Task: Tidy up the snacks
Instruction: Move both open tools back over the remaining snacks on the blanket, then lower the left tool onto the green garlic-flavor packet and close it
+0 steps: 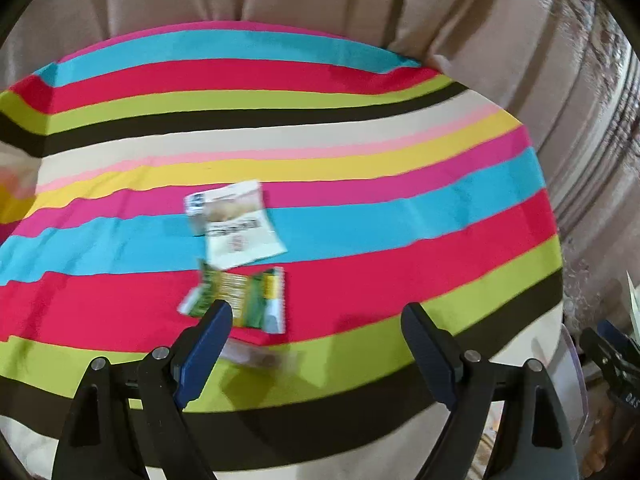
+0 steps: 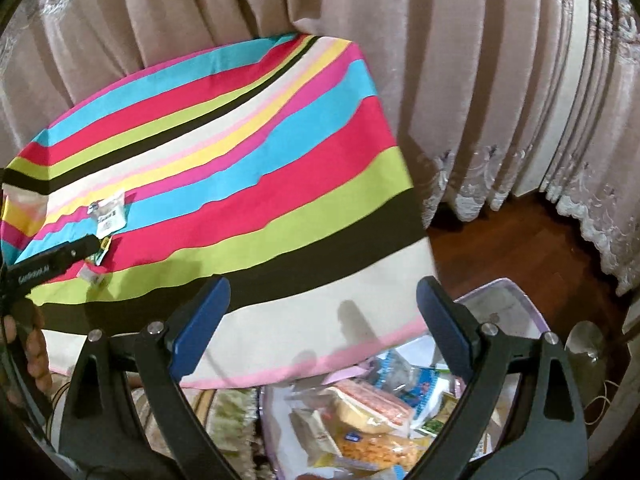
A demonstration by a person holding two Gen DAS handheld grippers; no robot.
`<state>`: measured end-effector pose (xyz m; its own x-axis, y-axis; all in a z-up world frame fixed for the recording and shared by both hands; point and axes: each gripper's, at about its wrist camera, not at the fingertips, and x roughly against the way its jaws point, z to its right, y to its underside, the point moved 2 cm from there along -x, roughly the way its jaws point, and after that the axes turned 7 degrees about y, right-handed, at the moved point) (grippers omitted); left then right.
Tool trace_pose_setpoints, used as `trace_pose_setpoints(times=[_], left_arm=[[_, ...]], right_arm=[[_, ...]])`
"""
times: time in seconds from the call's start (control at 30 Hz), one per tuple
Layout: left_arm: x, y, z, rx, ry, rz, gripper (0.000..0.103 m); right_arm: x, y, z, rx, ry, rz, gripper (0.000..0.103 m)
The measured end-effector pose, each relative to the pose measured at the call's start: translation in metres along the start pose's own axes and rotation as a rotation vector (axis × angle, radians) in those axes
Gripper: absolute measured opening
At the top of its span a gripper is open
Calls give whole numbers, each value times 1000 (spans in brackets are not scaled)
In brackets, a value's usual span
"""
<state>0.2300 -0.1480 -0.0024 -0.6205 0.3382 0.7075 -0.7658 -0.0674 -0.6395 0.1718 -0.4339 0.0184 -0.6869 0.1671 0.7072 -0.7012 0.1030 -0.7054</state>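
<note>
My left gripper hangs with jaws wide and nothing between them, over the near edge of the striped tablecloth. Just past its left fingertip lies the green snack packet, the white snack packet touching its far side, a blurred clear wrapper nearer me. My right gripper also gapes empty, above the cloth's near right corner and the clear bin of snacks on the floor.
</note>
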Motion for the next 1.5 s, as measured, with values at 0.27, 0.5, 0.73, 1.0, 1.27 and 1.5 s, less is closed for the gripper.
trace_pose_setpoints(times=[0.27, 0.5, 0.73, 1.0, 1.27, 1.5], left_arm=[[-11, -4, -37, 1, -53, -44, 88], [-35, -5, -45, -55, -98, -114, 88], [-52, -9, -48, -131, -149, -142, 57], [-45, -17, -71, -47, -103, -104, 19], [-36, -20, -85, 24, 16, -46, 75], [-48, -35, -83, 74, 27, -39, 75]], right_arm=[[-6, -2, -25, 30, -31, -17, 95], [-12, -8, -51, 57, -63, -25, 95], [-22, -18, -80, 83, -93, -28, 95], [-32, -29, -121, 124, -125, -25, 95], [-39, -40, -163, 172, -153, -13, 95], [-44, -44, -173, 167, -148, -8, 95]])
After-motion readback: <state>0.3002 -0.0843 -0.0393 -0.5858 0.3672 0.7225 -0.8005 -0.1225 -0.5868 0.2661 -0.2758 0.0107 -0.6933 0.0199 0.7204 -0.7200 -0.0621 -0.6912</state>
